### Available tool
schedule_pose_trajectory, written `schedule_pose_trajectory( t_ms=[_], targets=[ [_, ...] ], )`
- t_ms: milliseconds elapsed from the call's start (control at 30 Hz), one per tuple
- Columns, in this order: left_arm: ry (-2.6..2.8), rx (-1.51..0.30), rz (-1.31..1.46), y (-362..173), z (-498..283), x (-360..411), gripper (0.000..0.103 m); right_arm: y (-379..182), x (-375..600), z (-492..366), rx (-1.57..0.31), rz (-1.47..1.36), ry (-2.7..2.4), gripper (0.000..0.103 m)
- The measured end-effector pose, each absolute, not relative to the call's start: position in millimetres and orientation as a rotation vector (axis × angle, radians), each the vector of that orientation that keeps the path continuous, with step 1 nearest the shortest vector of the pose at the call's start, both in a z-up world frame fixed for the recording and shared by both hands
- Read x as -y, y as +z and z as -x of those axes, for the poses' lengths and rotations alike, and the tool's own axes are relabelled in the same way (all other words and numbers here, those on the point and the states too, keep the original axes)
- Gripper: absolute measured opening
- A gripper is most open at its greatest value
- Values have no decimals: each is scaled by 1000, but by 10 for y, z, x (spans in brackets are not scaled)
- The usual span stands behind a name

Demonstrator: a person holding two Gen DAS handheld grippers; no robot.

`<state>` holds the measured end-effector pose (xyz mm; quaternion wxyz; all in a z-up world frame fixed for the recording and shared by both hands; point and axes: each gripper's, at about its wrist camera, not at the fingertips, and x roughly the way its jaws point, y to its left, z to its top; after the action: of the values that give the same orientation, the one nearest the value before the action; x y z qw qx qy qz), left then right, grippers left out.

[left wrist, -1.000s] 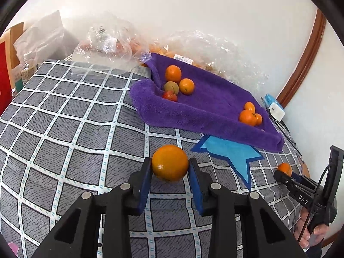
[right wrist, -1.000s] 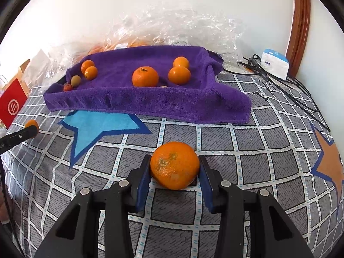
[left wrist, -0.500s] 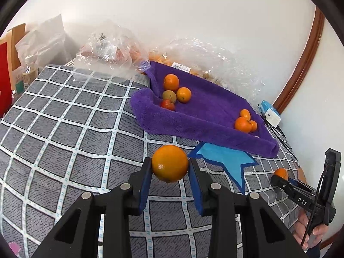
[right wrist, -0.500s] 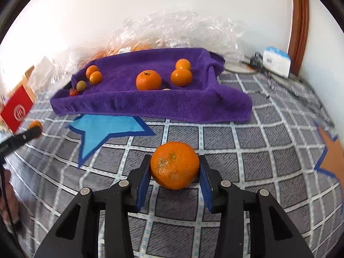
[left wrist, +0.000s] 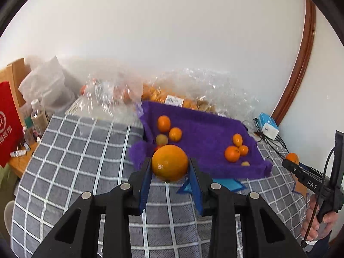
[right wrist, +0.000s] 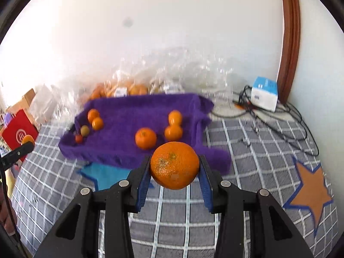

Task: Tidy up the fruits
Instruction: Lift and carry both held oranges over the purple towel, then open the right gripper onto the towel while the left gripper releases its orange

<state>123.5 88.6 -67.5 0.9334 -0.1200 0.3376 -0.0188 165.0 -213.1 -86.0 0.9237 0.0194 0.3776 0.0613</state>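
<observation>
My left gripper is shut on a smooth orange, held in the air over the checked cloth. My right gripper is shut on a mottled orange, also lifted. Ahead of both lies a purple towel tray holding several small oranges in two clusters, plus a yellowish fruit and a small red one. In the left wrist view the right gripper shows at the far right with its orange, held by a hand. The left gripper's tip shows at the left edge of the right wrist view.
Clear plastic bags of fruit lie against the wall behind the tray. A red box and bottles stand at the left. A blue-white box with cables sits at the right. The grey checked cloth has blue and orange star patches.
Both grippers have risen with their oranges, so the cloth sits farther below and more of the wall shows. Each orange now overlaps the tray's front edge in its view.
</observation>
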Motion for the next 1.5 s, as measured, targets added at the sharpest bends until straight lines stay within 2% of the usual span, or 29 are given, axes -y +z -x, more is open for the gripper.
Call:
schedule_pose_trajectory(
  t_ms=[333, 800, 1500],
  targets=[
    [-33, -683, 257, -392, -1469, -867, 32, -509, 2125, -1809, -726, -34, 122, 42],
    [-29, -707, 271, -332, -1691, -880, 32, -459, 1995, -2081, -732, -26, 166, 42],
    [-16, -835, 329, -963, -2367, -1229, 32, -1544, 1618, -3423, -1006, -21, 245, 42]
  ],
)
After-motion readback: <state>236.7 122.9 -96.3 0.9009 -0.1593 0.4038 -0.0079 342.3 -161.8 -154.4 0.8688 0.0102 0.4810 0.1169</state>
